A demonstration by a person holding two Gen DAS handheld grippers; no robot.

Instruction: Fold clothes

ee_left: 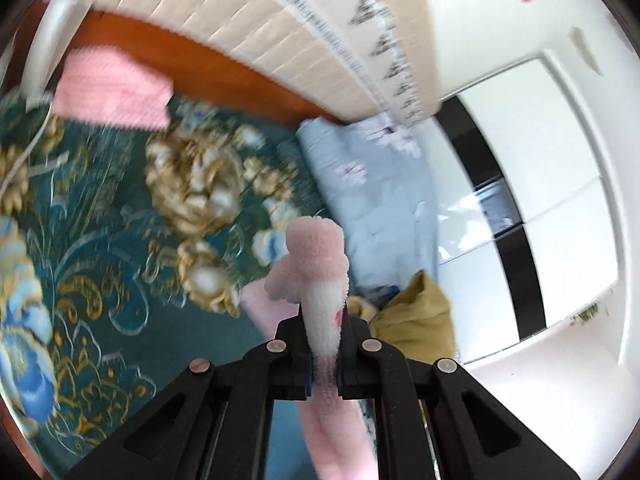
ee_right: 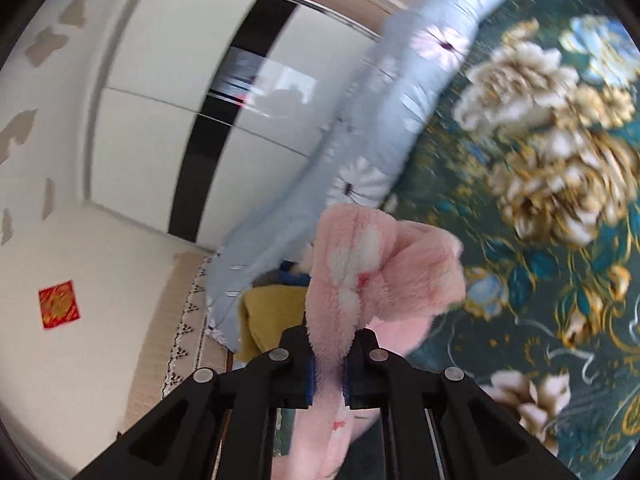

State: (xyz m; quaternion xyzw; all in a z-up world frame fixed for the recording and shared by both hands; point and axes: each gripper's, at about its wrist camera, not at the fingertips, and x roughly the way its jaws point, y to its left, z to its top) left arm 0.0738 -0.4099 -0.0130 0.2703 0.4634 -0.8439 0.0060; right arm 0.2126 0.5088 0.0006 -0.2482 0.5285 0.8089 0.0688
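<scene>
A fluffy pink garment with white patches (ee_left: 316, 264) is pinched between the fingers of my left gripper (ee_left: 323, 344), which is shut on a bunched edge of it; more of it hangs below the jaws. In the right wrist view the same pink fleece garment (ee_right: 384, 264) bulges out above my right gripper (ee_right: 329, 356), which is shut on another part of it. Both grippers hold it above a bed with a dark green floral cover (ee_left: 120, 208) (ee_right: 540, 240). A folded pink knitted cloth (ee_left: 116, 88) lies at the far side of the bed.
A rolled light blue floral quilt (ee_left: 376, 200) (ee_right: 360, 128) lies along the bed's edge. A mustard-yellow garment (ee_left: 416, 320) (ee_right: 272, 312) sits beside it. A white wardrobe with a black stripe (ee_right: 192, 92), a wooden headboard (ee_left: 224, 68) and a white cable (ee_left: 24, 160) are around.
</scene>
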